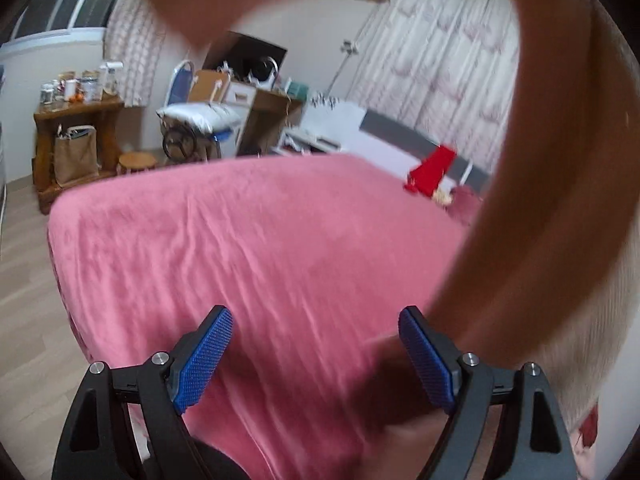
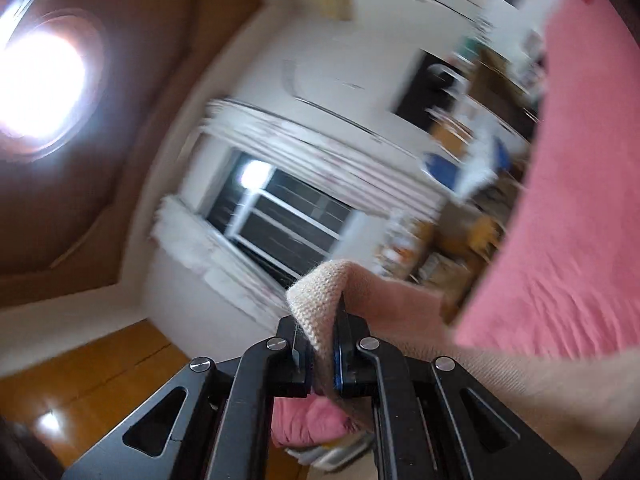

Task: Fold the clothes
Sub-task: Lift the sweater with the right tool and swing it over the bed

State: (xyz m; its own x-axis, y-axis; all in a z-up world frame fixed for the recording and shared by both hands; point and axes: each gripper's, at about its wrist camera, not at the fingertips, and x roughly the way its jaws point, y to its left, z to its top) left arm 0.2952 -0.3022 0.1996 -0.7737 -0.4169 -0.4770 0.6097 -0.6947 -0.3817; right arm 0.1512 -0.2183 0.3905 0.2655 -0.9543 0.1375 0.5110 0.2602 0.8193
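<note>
Blue pads [image 1: 204,360] of the left gripper [image 1: 316,360] are sitting wide apart at 6 o'clock in the left wrist view, released, nothing between them. Pink bedspread [image 1: 248,248] is filling the middle of that view. Beige sweater [image 1: 560,160] is hanging blurred from 12 o'clock around to 4 o'clock, its lower edge passing just behind the pad at 5 o'clock (contact there: cannot tell). Red cloth [image 1: 430,170] is lying on the bed toward 2 o'clock, well apart from the gripper. Wooden shelf [image 1: 76,120] with jars is standing at 9 o'clock, and a chair with a white pillow [image 1: 200,116] is sitting near 11 o'clock.

Right gripper [image 2: 320,344] is clenching a folded edge of the sweater [image 2: 320,300] at 6 o'clock in the right wrist view; knit is poking up between the fingers and trailing off toward 4 o'clock. That view is rolled and blurred: the bedspread [image 2: 568,220] is showing at 3 o'clock, a window [image 2: 280,216] at centre, a ceiling lamp [image 2: 44,80] at 10 o'clock.
</note>
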